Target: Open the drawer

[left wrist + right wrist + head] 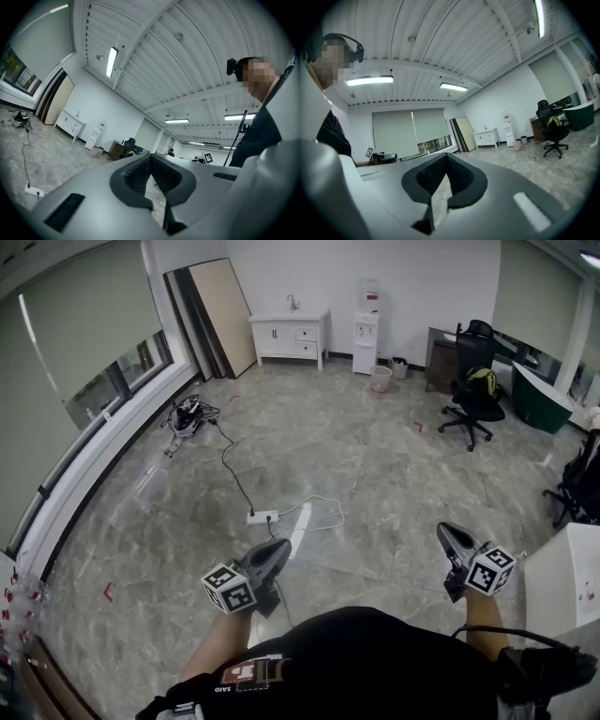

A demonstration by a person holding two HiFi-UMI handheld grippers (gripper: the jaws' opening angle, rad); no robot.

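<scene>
A: Grey marbled floor (pixel 375 456) fills most of what we see. At the far wall stands a white sink cabinet (pixel 272 336), with a white water dispenser (pixel 366 329) beside it.

B: So where do we find the drawer?

A: We make out two small drawer fronts on that cabinet's right side, and the upper drawer (pixel 307 334) is our best guess. Both look pushed fully in, and we are well apart from them, across open floor.

B: And our claws?

A: We hold the left gripper (pixel 279 547) and the right gripper (pixel 444 532) low in front of us, pointing about level. Each has its jaws closed tip to tip, with nothing between them.

B: Then nothing is done yet?

A: We judge so. We have the whole crossing left, then spreading a claw, taking the handle and pulling. A white power strip (pixel 262 517) with its cable lies on our way.
</scene>
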